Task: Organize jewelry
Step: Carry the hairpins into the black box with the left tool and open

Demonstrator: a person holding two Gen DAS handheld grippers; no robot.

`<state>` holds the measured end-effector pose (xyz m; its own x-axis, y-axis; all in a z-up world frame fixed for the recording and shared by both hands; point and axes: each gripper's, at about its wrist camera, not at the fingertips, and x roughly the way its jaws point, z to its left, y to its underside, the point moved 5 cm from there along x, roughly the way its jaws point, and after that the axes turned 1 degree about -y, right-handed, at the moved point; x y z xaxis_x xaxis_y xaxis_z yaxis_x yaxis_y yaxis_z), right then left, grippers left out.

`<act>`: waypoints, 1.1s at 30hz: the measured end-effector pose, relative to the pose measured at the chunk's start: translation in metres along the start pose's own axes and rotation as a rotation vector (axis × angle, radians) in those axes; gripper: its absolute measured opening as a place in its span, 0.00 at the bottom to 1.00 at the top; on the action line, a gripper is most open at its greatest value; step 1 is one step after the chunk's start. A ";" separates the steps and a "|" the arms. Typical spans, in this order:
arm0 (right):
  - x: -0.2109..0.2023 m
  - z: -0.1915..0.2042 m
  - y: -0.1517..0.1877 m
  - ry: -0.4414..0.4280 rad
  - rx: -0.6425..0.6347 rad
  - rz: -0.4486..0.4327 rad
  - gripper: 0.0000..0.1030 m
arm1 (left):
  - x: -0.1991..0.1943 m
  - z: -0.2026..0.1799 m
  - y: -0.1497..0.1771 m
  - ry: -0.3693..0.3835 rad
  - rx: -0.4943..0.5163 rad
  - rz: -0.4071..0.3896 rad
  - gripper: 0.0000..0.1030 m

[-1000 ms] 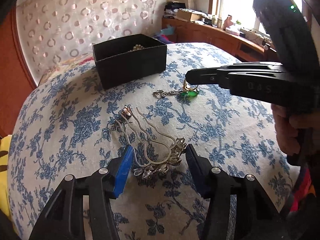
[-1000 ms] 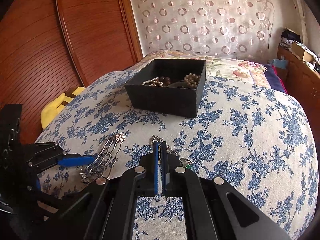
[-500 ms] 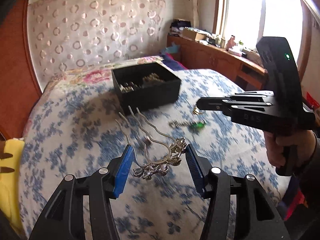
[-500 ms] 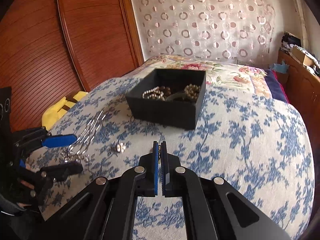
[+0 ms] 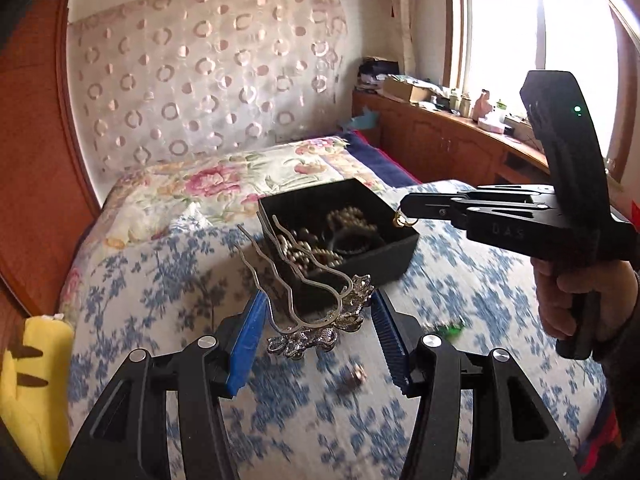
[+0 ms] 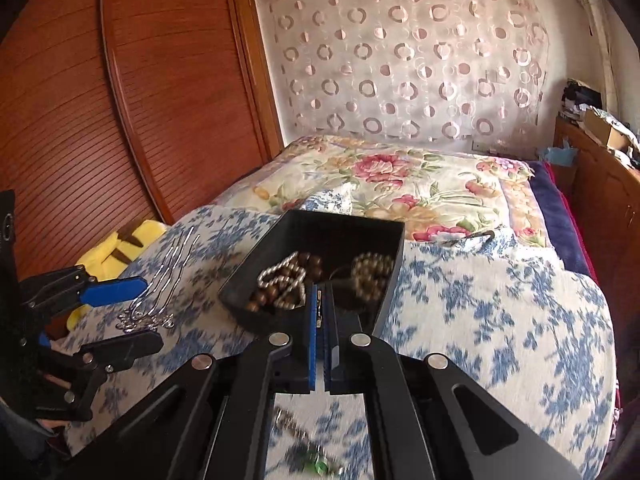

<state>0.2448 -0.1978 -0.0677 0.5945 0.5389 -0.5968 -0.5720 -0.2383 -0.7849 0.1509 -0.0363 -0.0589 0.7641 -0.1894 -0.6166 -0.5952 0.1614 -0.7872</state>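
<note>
My left gripper (image 5: 318,320) is shut on a silver hair comb (image 5: 312,320) by its ornate base, prongs pointing up toward the black jewelry box (image 5: 396,246). The comb is lifted off the bed. My right gripper (image 6: 320,304) is shut on the gold ring (image 5: 404,220) of a necklace and hovers at the box's near edge (image 6: 384,304). The necklace's chain and green pendant (image 6: 316,466) hang below, also seen in the left wrist view (image 5: 450,327). The box holds pearl and brown bead strands (image 6: 288,284). The left gripper and comb show in the right wrist view (image 6: 144,320).
The bed has a blue floral cover (image 5: 160,300) and a pink floral quilt (image 6: 400,176) behind the box. A small earring (image 5: 354,376) lies on the cover. A yellow plush (image 5: 28,380) sits at the left edge. A wooden cabinet (image 5: 440,148) runs along the right.
Both grippers have risen and moved forward toward the box. The comb has left the bed in my left gripper. The necklace has been lifted and hangs from my right gripper.
</note>
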 end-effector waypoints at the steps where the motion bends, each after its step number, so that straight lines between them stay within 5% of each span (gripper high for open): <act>1: 0.005 -0.002 -0.003 -0.003 0.006 0.005 0.03 | 0.002 0.001 -0.003 0.000 -0.001 -0.001 0.50; 10: 0.032 -0.016 -0.008 0.003 0.036 0.056 0.06 | 0.030 0.007 -0.028 -0.006 -0.008 0.007 0.50; 33: -0.024 -0.036 0.037 0.026 0.020 0.018 0.08 | 0.079 -0.016 -0.056 -0.031 0.023 0.028 0.57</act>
<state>0.2304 -0.2486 -0.0885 0.5980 0.5134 -0.6155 -0.5941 -0.2315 -0.7703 0.2406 -0.0757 -0.0640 0.7550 -0.1548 -0.6372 -0.6104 0.1890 -0.7692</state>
